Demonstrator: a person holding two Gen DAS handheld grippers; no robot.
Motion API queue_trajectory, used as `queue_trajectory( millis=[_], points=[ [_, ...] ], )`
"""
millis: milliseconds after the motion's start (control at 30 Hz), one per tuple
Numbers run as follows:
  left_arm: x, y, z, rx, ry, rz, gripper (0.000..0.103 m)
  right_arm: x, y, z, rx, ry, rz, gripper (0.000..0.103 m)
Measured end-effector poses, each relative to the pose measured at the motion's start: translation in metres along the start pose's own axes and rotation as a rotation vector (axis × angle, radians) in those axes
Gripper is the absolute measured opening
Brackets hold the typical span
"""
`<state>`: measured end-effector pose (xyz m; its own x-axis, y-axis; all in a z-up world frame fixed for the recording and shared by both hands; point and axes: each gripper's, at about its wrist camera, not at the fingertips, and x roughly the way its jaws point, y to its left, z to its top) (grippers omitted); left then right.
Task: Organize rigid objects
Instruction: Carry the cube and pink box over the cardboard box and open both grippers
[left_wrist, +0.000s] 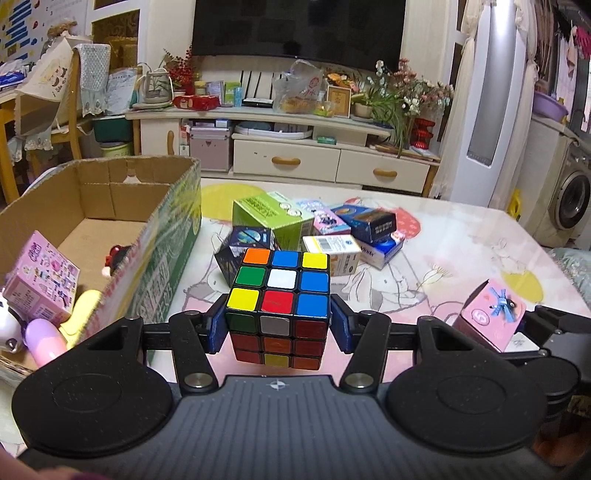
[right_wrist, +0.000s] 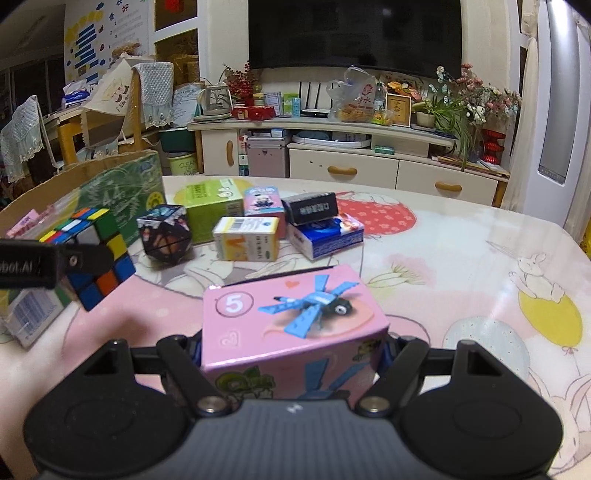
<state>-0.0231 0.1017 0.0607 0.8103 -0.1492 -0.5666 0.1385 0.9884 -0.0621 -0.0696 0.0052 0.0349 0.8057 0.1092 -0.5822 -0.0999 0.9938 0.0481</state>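
Rubik's cube clamped between left claw pads; pink box gripped in right claw.

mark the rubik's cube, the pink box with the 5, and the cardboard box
Rubik's cube (left_wrist: 277, 278): left wrist view, white centre tile on top.
Pink box (right_wrist: 291, 314): right wrist view, middle of its top face.
Cardboard box (left_wrist: 96, 195): left wrist view, inner back wall.

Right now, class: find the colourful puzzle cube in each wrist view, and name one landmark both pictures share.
Left wrist view: the puzzle cube sits at centre, gripped between the left gripper fingers, just right of the cardboard box.
Right wrist view: the puzzle cube is at the left edge, held in front of the cardboard box.
Shared landmark: the green carton on the table.
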Motion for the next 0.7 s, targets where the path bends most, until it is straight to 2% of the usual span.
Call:
queue_trajectory(
  millis=[233,700],
  points=[
    [-0.017,0.011,0.011,-0.02,-0.03,-0.006,0.067,-0.025,0.023,0.012,-0.047,-0.041,0.038,0.077],
    [-0.039,0.056,0.036,-0.097,-0.084,0.052,0.067,-0.051,0.077,0.046,-0.136,-0.135,0.153,0.077]
  ],
)
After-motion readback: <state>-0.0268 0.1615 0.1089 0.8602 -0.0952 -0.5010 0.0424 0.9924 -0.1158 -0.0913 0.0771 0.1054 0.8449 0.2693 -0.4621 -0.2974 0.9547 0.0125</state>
